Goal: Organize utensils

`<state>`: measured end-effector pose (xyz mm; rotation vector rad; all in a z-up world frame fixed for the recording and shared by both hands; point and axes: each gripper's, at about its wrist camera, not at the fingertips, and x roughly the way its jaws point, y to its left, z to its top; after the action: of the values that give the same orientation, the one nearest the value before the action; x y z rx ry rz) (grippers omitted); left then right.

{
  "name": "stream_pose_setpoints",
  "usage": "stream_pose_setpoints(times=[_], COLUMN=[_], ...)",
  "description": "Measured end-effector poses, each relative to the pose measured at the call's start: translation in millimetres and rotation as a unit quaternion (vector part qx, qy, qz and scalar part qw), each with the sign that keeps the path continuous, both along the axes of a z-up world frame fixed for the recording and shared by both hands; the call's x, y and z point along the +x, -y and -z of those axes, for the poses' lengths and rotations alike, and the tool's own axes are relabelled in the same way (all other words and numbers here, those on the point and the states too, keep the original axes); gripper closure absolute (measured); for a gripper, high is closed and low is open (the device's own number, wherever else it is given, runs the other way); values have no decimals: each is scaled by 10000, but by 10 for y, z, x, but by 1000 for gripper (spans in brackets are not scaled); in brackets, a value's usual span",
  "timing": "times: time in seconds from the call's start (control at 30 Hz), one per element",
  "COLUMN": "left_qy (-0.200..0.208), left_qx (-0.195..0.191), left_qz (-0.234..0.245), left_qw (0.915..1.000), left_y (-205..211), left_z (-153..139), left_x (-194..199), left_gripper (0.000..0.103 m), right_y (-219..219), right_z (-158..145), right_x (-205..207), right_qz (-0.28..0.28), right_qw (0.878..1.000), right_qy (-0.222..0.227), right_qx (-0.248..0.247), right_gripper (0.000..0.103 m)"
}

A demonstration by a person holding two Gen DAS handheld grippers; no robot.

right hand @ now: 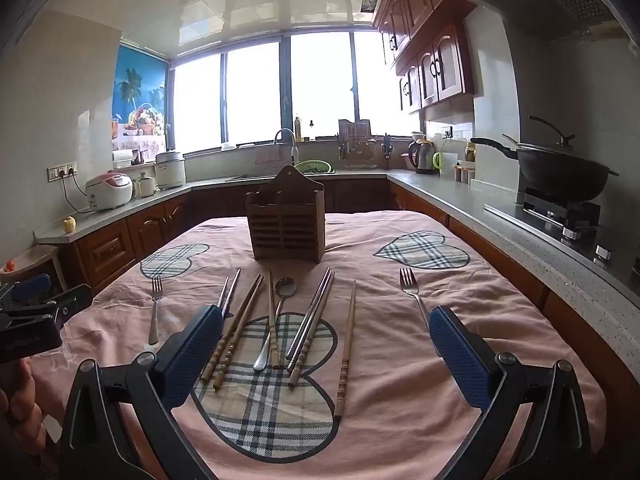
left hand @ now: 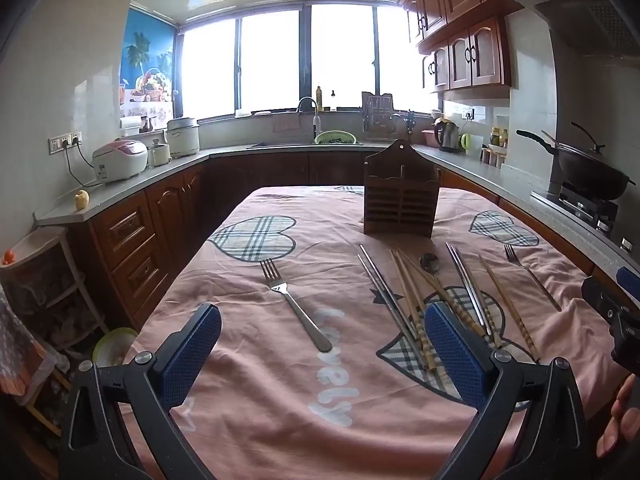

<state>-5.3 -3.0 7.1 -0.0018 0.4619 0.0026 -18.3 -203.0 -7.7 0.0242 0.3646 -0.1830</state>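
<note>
Both claws hang low over the table, and both are spread as wide as they go, nothing between the blue pads. The left gripper [left hand: 322, 336] has a steel fork [left hand: 294, 304] lying right in its gap, just ahead, tines pointing away. Its right-hand pad overlaps the near ends of the utensil cluster. Printed on the pink tablecloth [left hand: 260, 400] between the fingers, white letters read "Lovely".

Over to the right gripper [right hand: 326, 338]: ahead of it and inside its span lie the bamboo chopsticks [right hand: 236, 336], a steel spoon [right hand: 276, 316] with its bowl at the far end, a pair of metal chopsticks [right hand: 310, 320] and one lone bamboo chopstick [right hand: 347, 344], all fanned across a plaid heart on the cloth. A second metal pair [right hand: 230, 294] sits just beyond the left pad's tip. A second fork [right hand: 414, 294] rests just past the right pad. At the left edge the other gripper's body shows, with a hand [right hand: 18, 408] under it.

Further on, dead ahead of the right claw and well beyond the cutlery, stands the wooden utensil holder [right hand: 286, 226], upright, slatted front; nothing sticks out of its top.

Beyond the table, a green colander [right hand: 314, 167] sits at the sink with something dark in it, too small to make out, and a lidded wok [right hand: 560, 178] sits on the stove far right.
</note>
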Motion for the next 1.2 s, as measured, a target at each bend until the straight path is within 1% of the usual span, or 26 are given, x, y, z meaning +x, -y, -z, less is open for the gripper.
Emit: stream_pose_setpoints(times=[0.17,0.3,0.43,0.8,1.2], left_qy=[-2,-3,9,24,-12], left_qx=[-24,-32,-33,-40,-67], left_qz=[-10,-1,-9,-42,-49], left_qw=[10000,10000,10000,10000,10000], left_y=[-2,1,9,2,-14], left_z=[19,25,44,57,63], left_x=[9,15,19,30,42], left_gripper=[1,1,1,1,1], right_y=[-16,27,35,7,-21], right_z=[12,19,50,3,-10], right_x=[-13,24,51,11,25], right_qz=[11,6,12,-8,-48], right_qw=[10000,9999,9999,10000,10000], right_qy=[0,-92,-88,16,-14], right_qx=[40,118,98,59,37], right_gripper=[0,0,0,0,0])
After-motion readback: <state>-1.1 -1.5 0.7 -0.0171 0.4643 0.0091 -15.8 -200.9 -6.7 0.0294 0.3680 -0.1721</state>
